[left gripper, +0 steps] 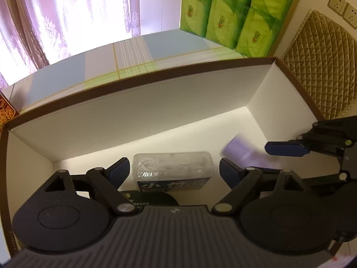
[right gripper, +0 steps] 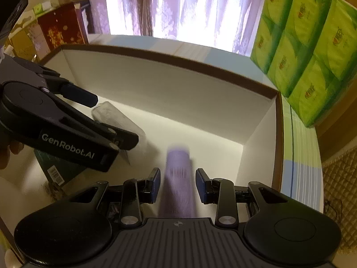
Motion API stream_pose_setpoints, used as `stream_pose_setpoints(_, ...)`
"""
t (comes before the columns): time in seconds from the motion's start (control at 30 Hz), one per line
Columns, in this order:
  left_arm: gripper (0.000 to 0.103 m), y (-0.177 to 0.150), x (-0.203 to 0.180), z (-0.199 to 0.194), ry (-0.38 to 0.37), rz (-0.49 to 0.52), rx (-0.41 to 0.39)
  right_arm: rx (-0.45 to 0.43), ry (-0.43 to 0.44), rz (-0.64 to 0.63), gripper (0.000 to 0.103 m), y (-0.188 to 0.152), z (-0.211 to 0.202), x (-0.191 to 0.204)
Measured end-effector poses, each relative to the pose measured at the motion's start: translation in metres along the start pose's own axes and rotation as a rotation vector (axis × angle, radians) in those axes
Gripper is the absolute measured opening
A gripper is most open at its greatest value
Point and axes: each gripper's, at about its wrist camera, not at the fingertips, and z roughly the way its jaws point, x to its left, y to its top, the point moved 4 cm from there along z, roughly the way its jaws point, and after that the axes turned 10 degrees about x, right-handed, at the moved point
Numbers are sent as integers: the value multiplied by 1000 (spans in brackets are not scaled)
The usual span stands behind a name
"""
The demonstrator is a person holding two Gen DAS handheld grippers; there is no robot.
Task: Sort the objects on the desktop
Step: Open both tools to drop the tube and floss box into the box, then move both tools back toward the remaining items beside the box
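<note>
Down inside a white box with a brown rim: left hand-held gripper, jaws spread wide, gripping nothing. Between its blue-padded fingers, flat on the box floor, a clear plastic case with a dark printed label at its near end; open space between the case and the right-side pad.

Beside it, toward the box's right wall: right hand-held gripper, jaws partly apart and not clamped. Between its pads, a purple tube, lengthwise along the fingers, smeared by motion blur, thin gaps on both sides. Hard to tell whether resting on the box floor or just above it.

Beyond the box's far wall: a surface striped in pale blue, white and green. At the box's far right corner, stacked green tissue packs. Past the box's right wall, a gold quilted cushion. Behind everything, bright pink curtains. Off the box's left corner, a red patterned carton.
</note>
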Motion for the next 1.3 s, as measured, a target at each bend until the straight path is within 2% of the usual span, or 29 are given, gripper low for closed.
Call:
stream_pose_setpoints(0.13,90,0,-1,-10,14,4,-19,-16,-14,-12,33,1,-3,3)
stream_pose_setpoints(0.27,90,-4,2,-21,6,-7,-32,-32,20,-32,58,-6,-10,8)
stream_pose_setpoints(0.47,92,-18,5,-38,25,-13,-48,-73,23,-30,77,-17,-26,16)
stream_pose_setpoints(0.73,92,-50,11,-98,62,-20,-145,-190,84,69,77,-40,-77,13)
stream_pose_setpoints(0.87,92,-82,21,-134,55,-71,-197,-239,111,121,77,-62,-102,14)
stream_pose_setpoints(1.0,92,-124,31,-168,90,-120,-234,-262,148,146,77,-88,-123,24)
stream_pose_setpoints(1.13,92,-172,45,-191,131,-188,-246,-236,195,140,77,-119,-129,43)
stream_pose_setpoints(1.3,92,-231,59,-192,155,-267,-200,-122,271,140,72,-158,-110,75)
